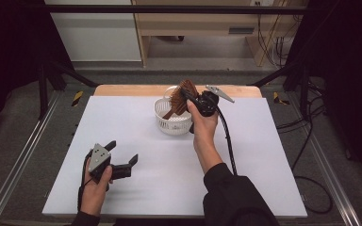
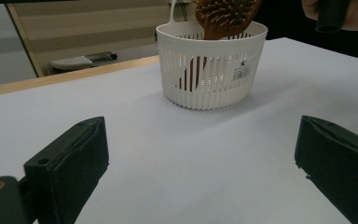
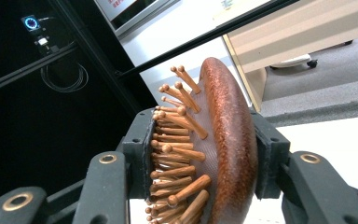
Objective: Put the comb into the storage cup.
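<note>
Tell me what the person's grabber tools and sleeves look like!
Both are black. The left gripper has two chunky padded jaws and a grey three-cornered plate; so does the right gripper, with brass-coloured rivets and a thick black cable trailing. The sleeves are black.

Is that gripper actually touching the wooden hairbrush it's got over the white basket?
Touching. In the right gripper view the right gripper has one jaw pressed on the hairbrush pins and the other against its back.

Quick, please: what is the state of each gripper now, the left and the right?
Left gripper: jaws open, holding nothing, above the table.
Right gripper: jaws shut on the wooden hairbrush, over the white basket.
</note>
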The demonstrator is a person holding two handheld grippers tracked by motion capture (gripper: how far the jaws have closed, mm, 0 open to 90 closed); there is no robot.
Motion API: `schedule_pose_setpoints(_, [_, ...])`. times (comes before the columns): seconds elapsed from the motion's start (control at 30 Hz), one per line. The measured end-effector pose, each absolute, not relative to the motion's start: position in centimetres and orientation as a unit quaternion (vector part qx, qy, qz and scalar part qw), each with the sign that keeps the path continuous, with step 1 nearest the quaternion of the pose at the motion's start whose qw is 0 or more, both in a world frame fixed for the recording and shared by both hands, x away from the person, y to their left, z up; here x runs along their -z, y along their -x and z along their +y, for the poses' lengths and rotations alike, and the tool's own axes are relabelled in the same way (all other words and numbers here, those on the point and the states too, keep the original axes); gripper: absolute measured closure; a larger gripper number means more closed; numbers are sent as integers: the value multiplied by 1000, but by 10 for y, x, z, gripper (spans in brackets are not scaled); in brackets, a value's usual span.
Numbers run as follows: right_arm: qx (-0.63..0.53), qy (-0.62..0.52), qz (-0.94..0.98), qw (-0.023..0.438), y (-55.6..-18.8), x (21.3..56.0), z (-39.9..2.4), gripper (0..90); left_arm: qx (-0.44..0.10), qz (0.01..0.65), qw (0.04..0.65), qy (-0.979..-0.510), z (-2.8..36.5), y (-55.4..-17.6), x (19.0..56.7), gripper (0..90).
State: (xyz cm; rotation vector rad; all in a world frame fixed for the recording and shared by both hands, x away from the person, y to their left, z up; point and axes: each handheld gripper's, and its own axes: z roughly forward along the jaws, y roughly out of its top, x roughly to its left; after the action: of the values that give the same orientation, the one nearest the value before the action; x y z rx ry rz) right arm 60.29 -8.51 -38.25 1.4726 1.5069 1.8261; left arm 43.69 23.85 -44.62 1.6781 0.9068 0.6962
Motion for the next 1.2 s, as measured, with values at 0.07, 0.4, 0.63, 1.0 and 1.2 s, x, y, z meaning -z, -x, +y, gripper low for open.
schedule_pose_setpoints(0.07, [-644, -521, 533, 174, -603, 383, -85, 509, -291, 379, 528, -702, 238, -437, 446, 30])
schedule_pose_setpoints(0.4, [-645, -519, 533, 173, -603, 383, -86, 509, -291, 379, 527, -703, 238, -437, 446, 30])
schedule_pose_setpoints(0.63, [-645, -519, 534, 172, -603, 383, -85, 507, -290, 379, 527, -703, 238, -437, 446, 30])
schedule_pose_setpoints(1.0, [-645, -520, 534, 168, -604, 385, -89, 501, -291, 380, 526, -703, 238, -437, 447, 30])
schedule_pose_setpoints(1.2, [-644, -518, 537, 168, -604, 386, -91, 498, -290, 379, 527, -703, 238, -437, 447, 30])
